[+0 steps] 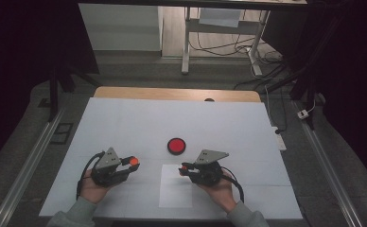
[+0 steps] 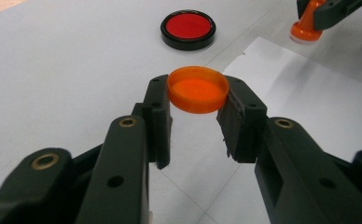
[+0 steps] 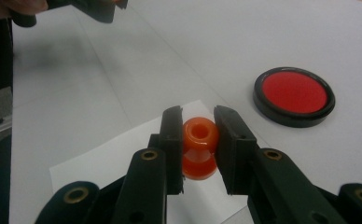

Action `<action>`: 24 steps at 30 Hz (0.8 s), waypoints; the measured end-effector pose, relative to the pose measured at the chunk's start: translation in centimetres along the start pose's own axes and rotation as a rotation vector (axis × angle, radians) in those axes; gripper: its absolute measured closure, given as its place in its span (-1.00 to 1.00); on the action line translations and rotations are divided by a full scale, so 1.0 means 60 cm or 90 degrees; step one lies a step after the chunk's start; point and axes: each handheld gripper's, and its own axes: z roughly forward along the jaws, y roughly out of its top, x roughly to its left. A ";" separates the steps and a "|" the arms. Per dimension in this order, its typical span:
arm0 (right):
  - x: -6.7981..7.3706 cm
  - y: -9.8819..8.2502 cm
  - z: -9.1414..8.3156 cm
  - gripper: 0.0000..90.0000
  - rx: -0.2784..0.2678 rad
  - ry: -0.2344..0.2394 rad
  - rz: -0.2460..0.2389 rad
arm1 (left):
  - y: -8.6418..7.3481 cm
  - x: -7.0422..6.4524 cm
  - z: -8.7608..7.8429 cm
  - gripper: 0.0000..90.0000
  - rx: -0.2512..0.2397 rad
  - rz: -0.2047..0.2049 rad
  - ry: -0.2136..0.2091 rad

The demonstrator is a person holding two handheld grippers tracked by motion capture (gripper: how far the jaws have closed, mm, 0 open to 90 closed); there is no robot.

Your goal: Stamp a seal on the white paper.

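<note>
My left gripper (image 2: pixel 198 95) is shut on an orange round cap (image 2: pixel 198 88), held open side up just above the white table cover; from above the left gripper (image 1: pixel 133 162) sits at the lower left. My right gripper (image 3: pixel 198 135) is shut on a small orange stamp (image 3: pixel 199 147) with a knob on top, over a white paper sheet (image 3: pixel 104 163). In the high view the right gripper (image 1: pixel 183 169) hovers at the sheet's (image 1: pixel 174 194) upper right corner. A red ink pad in a black round case (image 1: pixel 176 145) lies between and beyond both grippers.
The white table cover (image 1: pixel 125 118) spreads wide, with a wooden table edge (image 1: pixel 172 93) at the far side. Metal rails (image 1: pixel 30 161) run along both sides of the table. A desk frame and cables (image 1: pixel 248 52) stand on the floor behind.
</note>
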 end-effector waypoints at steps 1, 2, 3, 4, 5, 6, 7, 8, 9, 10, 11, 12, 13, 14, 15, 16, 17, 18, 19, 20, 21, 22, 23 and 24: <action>0.002 -0.001 0.002 0.62 0.005 -0.005 -0.004 | 0.000 0.000 0.000 0.44 0.001 0.000 -0.002; 0.002 -0.003 0.004 0.62 0.009 -0.002 -0.007 | 0.000 0.000 0.000 0.44 0.001 0.000 -0.001; 0.003 -0.004 0.006 0.62 0.011 -0.002 -0.008 | 0.000 0.000 0.000 0.44 0.001 0.000 -0.001; 0.003 -0.004 0.006 0.62 0.011 -0.002 -0.008 | 0.000 0.000 0.000 0.44 0.001 0.000 -0.001; 0.004 -0.005 0.009 0.62 0.013 -0.003 -0.010 | 0.000 0.000 0.001 0.44 0.001 0.000 -0.001; 0.004 -0.005 0.009 0.62 0.013 -0.003 -0.010 | 0.000 0.000 0.001 0.44 0.001 0.000 -0.001; 0.004 -0.006 0.011 0.62 0.016 -0.006 -0.012 | 0.000 0.000 0.001 0.44 0.001 -0.001 -0.002; 0.003 -0.006 0.013 0.62 0.017 -0.007 -0.011 | 0.000 -0.001 0.001 0.44 0.001 -0.001 -0.001; 0.003 -0.007 0.015 0.62 0.017 -0.010 -0.014 | 0.000 -0.001 0.001 0.44 0.001 -0.001 -0.001; 0.003 -0.007 0.015 0.62 0.017 -0.010 -0.014 | 0.000 -0.001 0.001 0.44 0.001 -0.001 -0.001; 0.001 -0.007 0.019 0.62 0.020 -0.014 -0.013 | 0.000 -0.001 0.001 0.44 0.001 0.000 -0.001; 0.001 -0.008 0.022 0.62 0.020 -0.017 -0.012 | 0.000 -0.001 0.001 0.44 0.001 0.000 -0.001; 0.000 -0.008 0.024 0.62 0.023 -0.018 -0.014 | 0.000 -0.001 0.001 0.44 0.001 0.000 -0.001; 0.000 -0.009 0.026 0.62 0.025 -0.020 -0.014 | 0.000 -0.001 0.001 0.44 0.001 0.000 -0.001; -0.001 -0.009 0.028 0.62 0.026 -0.021 -0.016 | 0.000 -0.001 0.001 0.44 0.002 0.000 -0.002; 0.000 -0.010 0.030 0.62 0.027 -0.021 -0.017 | 0.000 -0.001 0.001 0.44 0.002 0.000 -0.002; 0.001 -0.010 0.032 0.62 0.029 -0.024 -0.020 | 0.000 -0.001 0.001 0.44 0.002 0.000 -0.002; 0.002 -0.010 0.034 0.62 0.027 -0.021 -0.019 | 0.000 -0.001 0.001 0.44 0.002 0.000 -0.002; 0.002 -0.011 0.036 0.62 0.030 -0.021 -0.021 | 0.000 -0.001 0.001 0.44 0.002 0.000 -0.002; 0.002 -0.011 0.037 0.62 0.032 -0.021 -0.023 | 0.000 -0.001 0.001 0.44 0.002 0.000 -0.002; 0.003 -0.012 0.039 0.62 0.033 -0.021 -0.024 | 0.000 -0.001 0.001 0.44 0.001 0.000 -0.002; 0.003 -0.012 0.040 0.62 0.037 -0.021 -0.027 | 0.000 -0.001 0.001 0.44 0.001 0.000 -0.002; 0.003 -0.013 0.042 0.62 0.036 -0.020 -0.025 | 0.000 0.000 0.001 0.44 0.001 0.000 -0.002; 0.003 -0.013 0.042 0.62 0.037 -0.021 -0.025 | 0.000 0.000 0.000 0.44 0.001 0.000 -0.002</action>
